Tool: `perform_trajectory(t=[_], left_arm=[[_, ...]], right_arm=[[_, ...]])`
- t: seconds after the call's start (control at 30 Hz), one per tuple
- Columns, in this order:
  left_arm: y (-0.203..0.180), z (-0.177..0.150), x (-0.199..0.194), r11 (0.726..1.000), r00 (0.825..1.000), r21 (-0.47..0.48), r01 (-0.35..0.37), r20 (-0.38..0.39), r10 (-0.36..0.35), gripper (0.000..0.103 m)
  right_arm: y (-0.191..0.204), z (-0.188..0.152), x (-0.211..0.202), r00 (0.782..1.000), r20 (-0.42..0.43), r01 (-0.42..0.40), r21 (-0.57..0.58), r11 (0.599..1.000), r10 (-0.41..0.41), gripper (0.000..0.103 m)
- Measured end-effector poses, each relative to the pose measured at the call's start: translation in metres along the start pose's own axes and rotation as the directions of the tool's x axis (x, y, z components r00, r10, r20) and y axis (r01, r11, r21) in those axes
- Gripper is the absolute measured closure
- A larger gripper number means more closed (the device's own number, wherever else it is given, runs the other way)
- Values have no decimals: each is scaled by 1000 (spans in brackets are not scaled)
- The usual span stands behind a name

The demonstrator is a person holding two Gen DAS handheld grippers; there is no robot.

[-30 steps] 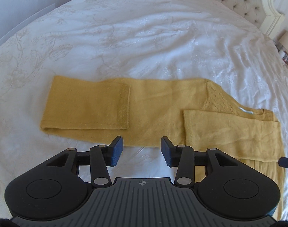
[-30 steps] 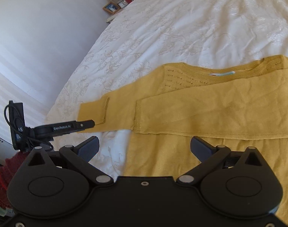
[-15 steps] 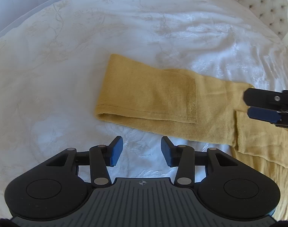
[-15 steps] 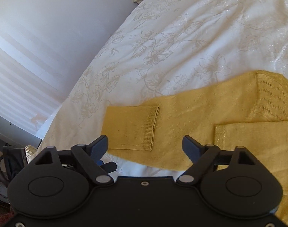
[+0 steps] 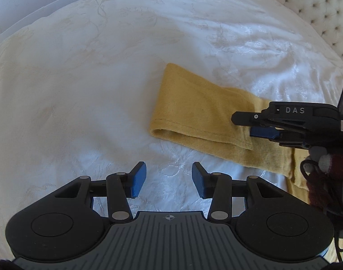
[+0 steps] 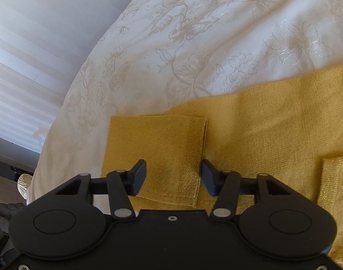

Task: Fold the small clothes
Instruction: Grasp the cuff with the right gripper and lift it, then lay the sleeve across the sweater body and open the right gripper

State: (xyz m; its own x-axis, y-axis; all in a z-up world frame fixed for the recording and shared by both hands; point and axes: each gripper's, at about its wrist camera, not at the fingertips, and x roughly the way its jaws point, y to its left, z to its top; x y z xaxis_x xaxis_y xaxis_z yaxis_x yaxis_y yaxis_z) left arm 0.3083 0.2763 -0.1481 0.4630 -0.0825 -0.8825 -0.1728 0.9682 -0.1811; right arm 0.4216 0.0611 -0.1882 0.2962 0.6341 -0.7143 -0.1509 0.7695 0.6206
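While my right gripper (image 6: pixel 173 177) hovers low over the folded sleeve (image 6: pixel 158 155), fingers spread, empty; my left gripper (image 5: pixel 169 180) hangs over the bedspread (image 5: pixel 81 90), likewise parted, holding nothing.

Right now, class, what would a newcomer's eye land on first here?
The mustard-yellow sweater stands out on the white embroidered bedspread. Its folded-back sleeve cuff lies right under the open right tool, while the open left tool hovers over bare bedspread.

On my left wrist view, at the right edge of the frame, I read "DAS" in white letters on the black body of the right gripper (image 5: pixel 263 132). I can make out no other text in either view.
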Motion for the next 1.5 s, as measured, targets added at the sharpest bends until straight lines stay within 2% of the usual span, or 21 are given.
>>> perform_trajectory(t=[0.03, 0.13, 0.23, 0.37, 0.47, 0.57, 0.7, 0.83, 0.93, 1.13, 1.33, 1.5], left_arm=[[-1, 0, 0, 1000, 1000, 0, -2, -1, 2, 59], [-6, 0, -1, 1000, 1000, 6, -5, 1, 5, 59], [-16, -2, -2, 1000, 1000, 28, -2, 8, 2, 59], [-41, -5, -8, 998, 1000, 56, 13, 25, -15, 59], [-65, -9, -13, 997, 999, 72, 36, 38, -39, 59], [-94, -17, -13, 992, 997, 108, 61, 36, -66, 59], [-132, -29, -13, 984, 994, 150, 98, 28, -103, 59], [-169, -43, -10, 971, 992, 203, 125, 5, -128, 59], [-195, -52, -6, 958, 990, 253, 136, -17, -137, 59], [-236, -65, 8, 926, 990, 350, 144, -52, -134, 59], [-253, -65, 23, 922, 992, 366, 125, -68, -107, 59], [-264, -54, 29, 917, 993, 380, 120, -60, -105, 59]], right_arm=[[-1, 1, 2, 1000, -2, 0, 6, 1000, 0, 90], [3, 4, -3, 1000, -3, -1, -13, 1000, 1, 89], [10, 6, -27, 999, 26, -21, -46, 999, 22, 89], [2, 9, -87, 992, 103, -62, -48, 997, 67, 89], [-14, 7, -146, 985, 160, -46, -70, 996, 57, 90], [-42, 3, -205, 979, 205, 5, -65, 998, 9, 90], [-89, -11, -277, 963, 250, 110, -15, 994, -103, 90], [-143, -31, -327, 934, 278, 210, 87, 974, -226, 89], [-180, -48, -345, 918, 270, 252, 166, 953, -289, 89], [-228, -74, -350, 914, 241, 262, 265, 928, -326, 89], [-243, -85, -352, 923, 226, 248, 269, 931, -311, 89], [-233, -74, -362, 923, 259, 234, 209, 950, -284, 89]])
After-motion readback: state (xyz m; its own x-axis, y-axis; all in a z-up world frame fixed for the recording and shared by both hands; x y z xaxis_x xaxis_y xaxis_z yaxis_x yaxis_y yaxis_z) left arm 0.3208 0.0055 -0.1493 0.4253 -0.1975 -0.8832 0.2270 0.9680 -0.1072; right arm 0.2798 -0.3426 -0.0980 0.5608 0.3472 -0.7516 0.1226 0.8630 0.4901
